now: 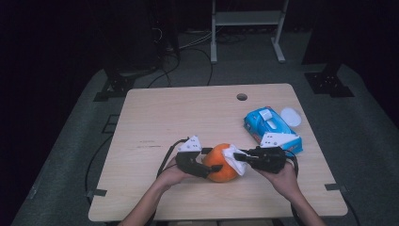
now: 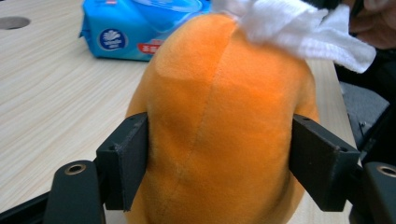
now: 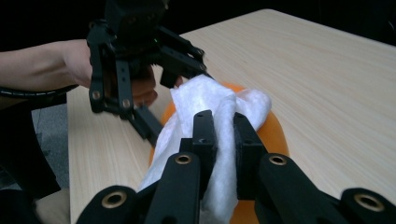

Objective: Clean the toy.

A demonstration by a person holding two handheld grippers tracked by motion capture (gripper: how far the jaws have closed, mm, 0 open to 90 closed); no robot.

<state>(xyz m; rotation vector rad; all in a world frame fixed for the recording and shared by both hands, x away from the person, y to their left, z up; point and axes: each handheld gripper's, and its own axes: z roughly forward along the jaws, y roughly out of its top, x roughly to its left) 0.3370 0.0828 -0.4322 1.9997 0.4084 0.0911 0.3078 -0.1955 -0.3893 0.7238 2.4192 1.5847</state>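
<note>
An orange plush toy (image 1: pixel 217 165) sits near the table's front edge, between my two hands. My left gripper (image 1: pixel 212 160) comes in from the left and is shut on it. In the left gripper view both pads (image 2: pixel 133 158) press into the sides of the plush toy (image 2: pixel 219 121). My right gripper (image 1: pixel 238 158) reaches in from the right, shut on a crumpled white wipe (image 1: pixel 233 159). In the right gripper view the jaws (image 3: pixel 225 135) pinch the wipe (image 3: pixel 205 98), which lies against the top of the plush toy (image 3: pixel 275 135). The wipe (image 2: pixel 303 32) drapes over the toy's upper right.
A blue pack of wet wipes (image 1: pixel 270 129) lies at the right of the wooden table (image 1: pixel 188 113), with a white round lid (image 1: pixel 290 116) beside it. A cable hole (image 1: pixel 242 97) is near the far edge. A metal frame (image 1: pixel 247 19) stands on the floor beyond.
</note>
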